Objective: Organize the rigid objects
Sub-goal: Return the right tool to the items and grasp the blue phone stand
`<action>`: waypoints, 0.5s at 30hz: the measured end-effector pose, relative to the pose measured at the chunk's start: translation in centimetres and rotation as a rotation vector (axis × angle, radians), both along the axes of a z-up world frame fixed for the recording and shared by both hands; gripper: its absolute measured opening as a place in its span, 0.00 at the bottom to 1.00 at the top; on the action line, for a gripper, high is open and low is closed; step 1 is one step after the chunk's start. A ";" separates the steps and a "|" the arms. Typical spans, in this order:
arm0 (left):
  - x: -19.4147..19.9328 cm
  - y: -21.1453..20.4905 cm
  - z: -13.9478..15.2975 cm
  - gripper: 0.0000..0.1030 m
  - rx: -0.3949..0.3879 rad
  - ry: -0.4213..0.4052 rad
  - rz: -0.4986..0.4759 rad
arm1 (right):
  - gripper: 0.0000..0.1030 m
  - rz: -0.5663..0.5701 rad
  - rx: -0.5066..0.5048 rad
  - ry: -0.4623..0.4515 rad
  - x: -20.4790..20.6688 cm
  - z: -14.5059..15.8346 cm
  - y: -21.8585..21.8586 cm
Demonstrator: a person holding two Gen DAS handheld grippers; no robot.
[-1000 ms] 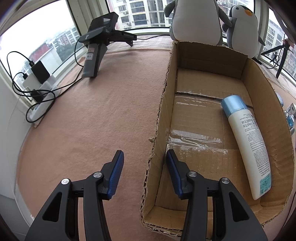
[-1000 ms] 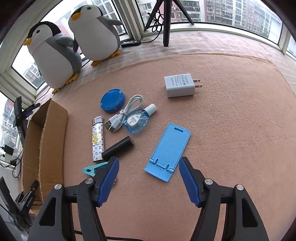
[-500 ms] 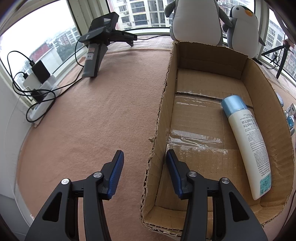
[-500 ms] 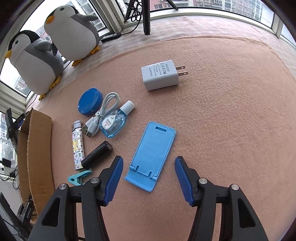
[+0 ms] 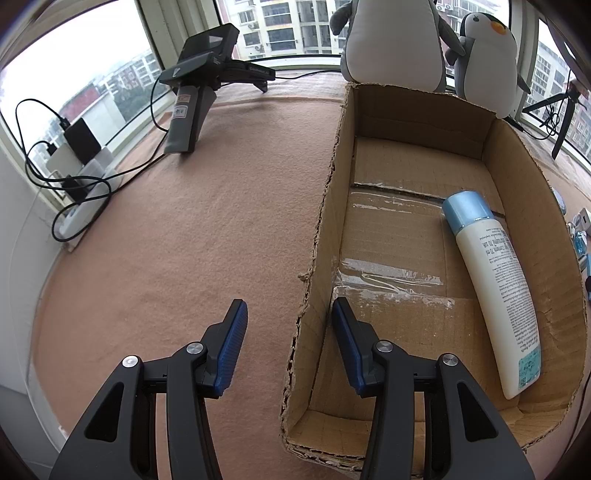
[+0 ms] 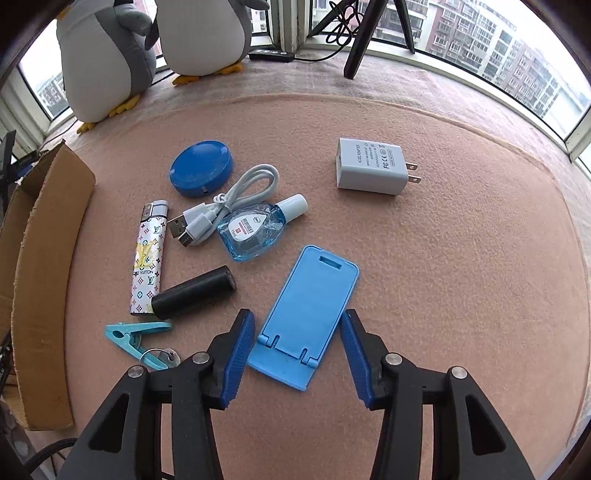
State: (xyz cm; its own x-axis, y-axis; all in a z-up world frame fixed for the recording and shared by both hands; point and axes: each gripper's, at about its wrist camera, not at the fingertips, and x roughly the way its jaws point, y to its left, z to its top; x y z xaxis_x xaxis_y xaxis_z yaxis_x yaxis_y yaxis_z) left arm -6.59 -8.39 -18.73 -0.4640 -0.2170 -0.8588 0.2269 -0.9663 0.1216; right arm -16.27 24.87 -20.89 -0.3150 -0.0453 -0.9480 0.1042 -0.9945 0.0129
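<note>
My right gripper is open, its fingers on either side of the near end of a light blue phone stand lying flat on the brown felt. Around it lie a black cylinder, a patterned lighter, a teal clip, a white USB cable, a small blue sanitizer bottle, a blue round case and a grey charger. My left gripper is open and straddles the left wall of the cardboard box, which holds a white bottle.
Two plush penguins stand at the back by the window. The box edge is left of the objects. A black device on a stand, cables and a power strip sit at the far left. A tripod leg stands behind.
My right gripper has moved forward and down onto the blue phone stand, so its fingers now flank the stand's near end. The left gripper has not moved.
</note>
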 end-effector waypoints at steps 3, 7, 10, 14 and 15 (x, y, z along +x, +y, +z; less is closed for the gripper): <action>0.0 0.0 0.0 0.44 0.004 0.001 0.002 | 0.38 0.031 0.000 -0.006 0.0 0.1 0.0; 0.1 0.0 0.0 0.45 0.005 0.002 0.003 | 0.34 0.045 -0.019 -0.007 0.4 0.3 0.4; 0.1 0.0 0.0 0.44 0.004 0.001 0.001 | 0.33 0.039 -0.038 -0.006 0.9 0.5 0.7; 0.1 -0.1 0.0 0.44 0.004 0.002 0.002 | 0.33 0.015 -0.079 0.000 1.1 0.8 1.4; 0.1 -0.1 0.0 0.44 0.003 0.002 0.002 | 0.33 0.008 -0.091 -0.001 1.2 0.8 1.6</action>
